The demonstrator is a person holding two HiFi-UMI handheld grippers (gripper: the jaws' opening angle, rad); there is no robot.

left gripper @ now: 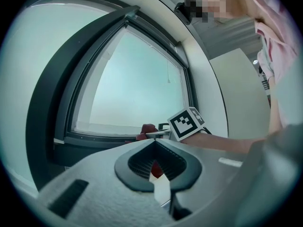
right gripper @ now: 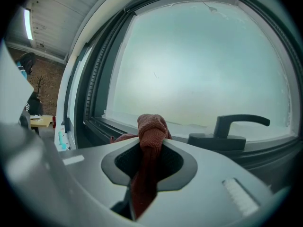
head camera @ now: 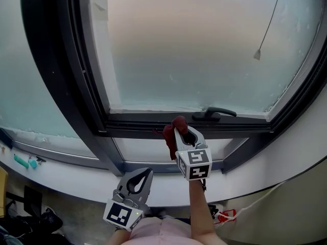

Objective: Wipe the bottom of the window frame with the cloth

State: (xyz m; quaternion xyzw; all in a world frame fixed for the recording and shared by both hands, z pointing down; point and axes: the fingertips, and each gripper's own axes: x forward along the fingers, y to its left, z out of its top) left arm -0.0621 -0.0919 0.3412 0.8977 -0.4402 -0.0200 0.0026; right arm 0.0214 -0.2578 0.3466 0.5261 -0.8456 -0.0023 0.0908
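Note:
My right gripper (head camera: 180,128) is shut on a red-brown cloth (head camera: 170,135), which bunches above its jaws (right gripper: 151,126) and hangs down between them. The cloth is held against the dark bottom rail of the window frame (head camera: 143,122), just left of the black window handle (head camera: 214,113). In the right gripper view the rail (right gripper: 106,126) runs left of the cloth and the handle (right gripper: 232,126) lies to its right. My left gripper (head camera: 147,171) hangs lower, in front of the white sill, shut and empty. Past its jaws (left gripper: 152,141) I see the cloth (left gripper: 147,128).
A white sill (head camera: 76,175) runs below the frame, with teal items (head camera: 23,162) on it at the far left. A blind cord with a weight (head camera: 258,54) hangs at the upper right of the frosted pane. Red and white cables (head camera: 225,217) lie on the floor.

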